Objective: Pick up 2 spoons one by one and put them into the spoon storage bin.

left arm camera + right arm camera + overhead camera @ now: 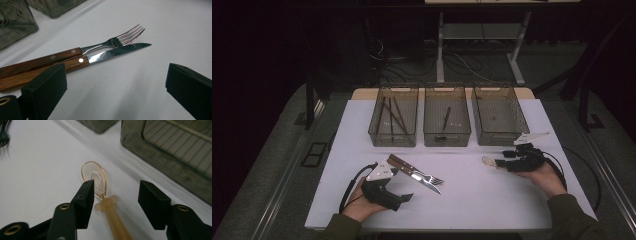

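Observation:
A clear amber plastic spoon (96,176) lies on the white table (482,200), bowl pointing away. My right gripper (117,195) is open with the spoon's handle lying between its jaws; neither pad presses on it. From above, that gripper (503,164) sits at the right, pointing left at the spoon (488,161). A wood-handled fork (120,40) and knife (117,51) lie side by side near the table's middle. My left gripper (115,80) is open wide just short of their tips, with nothing between its jaws. Seen in the high view, it (401,199) rests below the fork (434,178) and knife (428,186).
Three smoky clear bins stand in a row at the back. The left bin (377,136) holds several dark sticks, the middle bin (447,142) one dark utensil, and the right bin (517,137) stands just beyond my right hand. The table's front edge is close to both forearms.

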The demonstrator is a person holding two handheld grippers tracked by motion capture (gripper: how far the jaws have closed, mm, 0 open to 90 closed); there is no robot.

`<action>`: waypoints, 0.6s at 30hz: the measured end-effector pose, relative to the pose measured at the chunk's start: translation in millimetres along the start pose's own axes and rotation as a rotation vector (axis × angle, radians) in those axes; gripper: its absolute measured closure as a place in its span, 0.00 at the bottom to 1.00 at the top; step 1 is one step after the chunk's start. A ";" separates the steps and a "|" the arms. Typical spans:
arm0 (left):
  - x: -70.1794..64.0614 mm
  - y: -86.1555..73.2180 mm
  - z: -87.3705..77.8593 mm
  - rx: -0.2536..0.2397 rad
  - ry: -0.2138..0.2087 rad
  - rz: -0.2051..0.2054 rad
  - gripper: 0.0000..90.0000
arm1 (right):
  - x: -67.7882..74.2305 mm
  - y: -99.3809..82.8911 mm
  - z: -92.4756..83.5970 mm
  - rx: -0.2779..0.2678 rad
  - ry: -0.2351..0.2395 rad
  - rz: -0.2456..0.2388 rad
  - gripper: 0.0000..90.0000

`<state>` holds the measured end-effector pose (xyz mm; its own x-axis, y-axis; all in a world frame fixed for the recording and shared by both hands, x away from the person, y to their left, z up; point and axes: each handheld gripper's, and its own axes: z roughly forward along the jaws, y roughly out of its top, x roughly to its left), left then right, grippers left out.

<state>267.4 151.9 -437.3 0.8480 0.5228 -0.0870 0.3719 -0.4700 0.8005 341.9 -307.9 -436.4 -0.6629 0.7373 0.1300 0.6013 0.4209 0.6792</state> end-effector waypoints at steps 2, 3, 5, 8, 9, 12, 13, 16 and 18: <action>0.0 0.1 -0.1 0.001 -0.001 0.004 0.03 | -1.7 0.0 2.4 0.011 0.012 -0.001 0.50; -0.1 0.1 -0.1 0.001 -0.001 0.005 0.03 | -1.8 0.2 2.9 0.015 0.013 0.005 0.50; -0.2 0.0 0.1 0.000 -0.001 0.003 0.03 | -2.2 0.0 4.2 0.019 0.016 0.007 0.52; -0.4 0.1 0.1 0.000 -0.001 0.003 0.03 | -2.2 -0.7 6.2 0.039 0.036 0.004 0.54; -0.3 0.1 0.0 0.001 -0.001 0.005 0.03 | -1.8 -0.8 7.0 0.044 0.038 0.007 0.55; -0.2 0.0 0.2 0.001 0.000 0.003 0.03 | -1.1 -1.1 8.5 0.054 0.039 0.000 0.60; -0.1 0.1 0.1 0.004 0.000 0.007 0.03 | -0.4 -1.2 9.1 0.058 0.042 -0.003 0.62; -0.4 0.0 0.5 0.006 -0.001 0.005 0.03 | 1.4 -1.8 10.9 0.075 0.043 -0.019 0.65; -0.7 -0.1 0.6 0.005 -0.001 0.003 0.03 | 2.4 -1.6 10.9 0.076 0.036 -0.031 0.68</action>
<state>267.0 151.1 -437.6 0.8493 0.5210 -0.0849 0.3711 -0.4750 0.7979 344.2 -301.1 -445.1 -0.6964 0.7046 0.1362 0.6116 0.4834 0.6263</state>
